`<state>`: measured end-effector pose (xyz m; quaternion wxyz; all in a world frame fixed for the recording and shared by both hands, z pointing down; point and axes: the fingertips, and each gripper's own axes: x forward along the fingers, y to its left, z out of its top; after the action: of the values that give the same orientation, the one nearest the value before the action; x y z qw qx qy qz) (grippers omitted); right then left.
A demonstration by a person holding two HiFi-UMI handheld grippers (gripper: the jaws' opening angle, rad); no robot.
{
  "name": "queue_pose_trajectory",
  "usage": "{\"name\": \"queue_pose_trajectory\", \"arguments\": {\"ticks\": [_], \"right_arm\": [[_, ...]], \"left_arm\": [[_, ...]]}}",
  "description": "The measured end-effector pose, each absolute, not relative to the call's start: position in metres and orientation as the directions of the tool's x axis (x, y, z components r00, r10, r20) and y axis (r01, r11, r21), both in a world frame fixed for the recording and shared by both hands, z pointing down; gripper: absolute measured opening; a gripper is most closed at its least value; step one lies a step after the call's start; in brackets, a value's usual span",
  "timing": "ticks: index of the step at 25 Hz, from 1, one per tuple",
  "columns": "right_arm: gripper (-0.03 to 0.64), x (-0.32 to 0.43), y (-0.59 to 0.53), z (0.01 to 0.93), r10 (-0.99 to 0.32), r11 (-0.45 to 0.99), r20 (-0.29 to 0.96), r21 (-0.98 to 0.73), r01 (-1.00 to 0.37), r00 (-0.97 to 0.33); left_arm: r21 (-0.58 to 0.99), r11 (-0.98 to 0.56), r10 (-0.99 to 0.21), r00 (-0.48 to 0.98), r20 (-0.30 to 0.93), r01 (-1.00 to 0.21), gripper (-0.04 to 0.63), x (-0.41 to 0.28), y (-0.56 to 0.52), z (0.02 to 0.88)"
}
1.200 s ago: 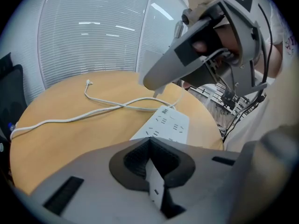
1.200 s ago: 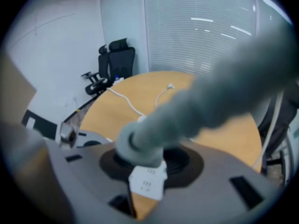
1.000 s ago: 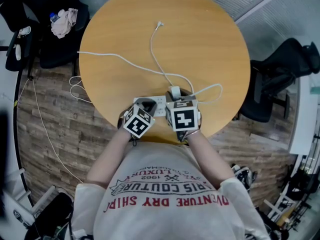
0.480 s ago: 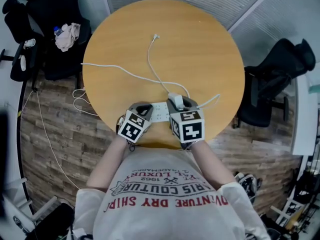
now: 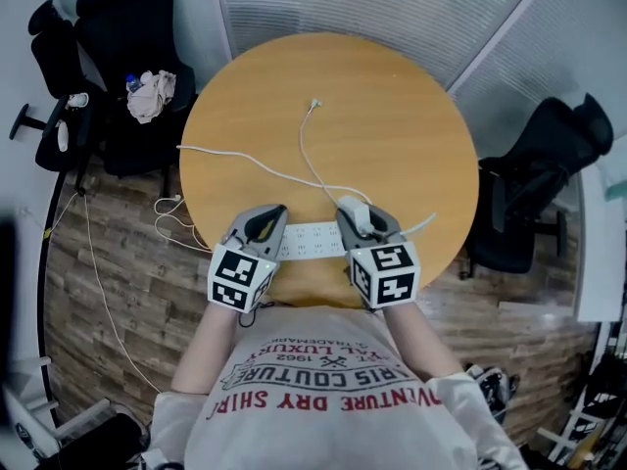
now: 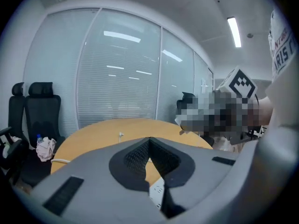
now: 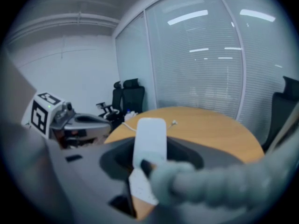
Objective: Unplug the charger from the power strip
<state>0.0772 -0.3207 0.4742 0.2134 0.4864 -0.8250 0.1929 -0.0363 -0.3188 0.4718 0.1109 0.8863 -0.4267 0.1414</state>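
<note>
A white power strip (image 5: 312,240) lies near the front edge of the round wooden table (image 5: 392,135). My right gripper (image 5: 360,211) is shut on the white charger (image 5: 349,208), held just above the strip's right end. In the right gripper view the charger (image 7: 150,136) stands upright between the jaws, with the strip (image 7: 140,188) below it. The charger's thin white cable (image 5: 306,150) trails across the table to a loose plug end (image 5: 313,104). My left gripper (image 5: 271,215) hovers over the strip's left end, its tips meeting (image 6: 149,141) with nothing between them.
The strip's thicker white cord (image 5: 225,155) runs left off the table to loops on the wood floor (image 5: 168,231). Black office chairs (image 5: 108,57) stand at the back left, one bearing a cloth and a bottle (image 5: 152,96). Another chair (image 5: 549,155) stands right. Blinds line the far wall.
Both grippers have risen from the table towards the person. The left one has lifted off the strip, and the right one has carried the charger up with it.
</note>
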Motion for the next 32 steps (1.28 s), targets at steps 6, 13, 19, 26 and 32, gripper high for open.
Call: {"name": "queue_pose_trajectory", "arguments": {"ticks": [6,13,19,26,32], "right_arm": [[0.155,0.077,-0.321,0.451,-0.762,0.469,0.439,-0.132,-0.873,-0.476],[0.155,0.077,-0.324,0.438,-0.786,0.481,0.391,-0.101,-0.871,-0.479],[0.155,0.077,-0.323,0.436,-0.790,0.478,0.392,-0.089,-0.874,-0.472],[0.155,0.078,-0.320,0.433,-0.792,0.482,0.386,-0.079,-0.873,-0.473],[0.154,0.074,-0.320,0.431,-0.790,0.492,0.381,-0.076,-0.867,-0.481]], "left_arm": [[0.056,-0.550,-0.810,0.549,0.206,-0.833,0.031,-0.065,-0.312,0.423],[0.044,-0.524,-0.840,0.524,0.141,-0.851,0.031,-0.079,-0.315,0.406],[0.044,-0.540,-0.830,0.541,0.137,-0.840,0.031,-0.074,-0.315,0.405],[0.056,-0.561,-0.816,0.564,0.126,-0.826,0.031,-0.061,-0.313,0.402],[0.062,-0.582,-0.802,0.585,0.125,-0.811,0.031,-0.054,-0.311,0.401]]}}
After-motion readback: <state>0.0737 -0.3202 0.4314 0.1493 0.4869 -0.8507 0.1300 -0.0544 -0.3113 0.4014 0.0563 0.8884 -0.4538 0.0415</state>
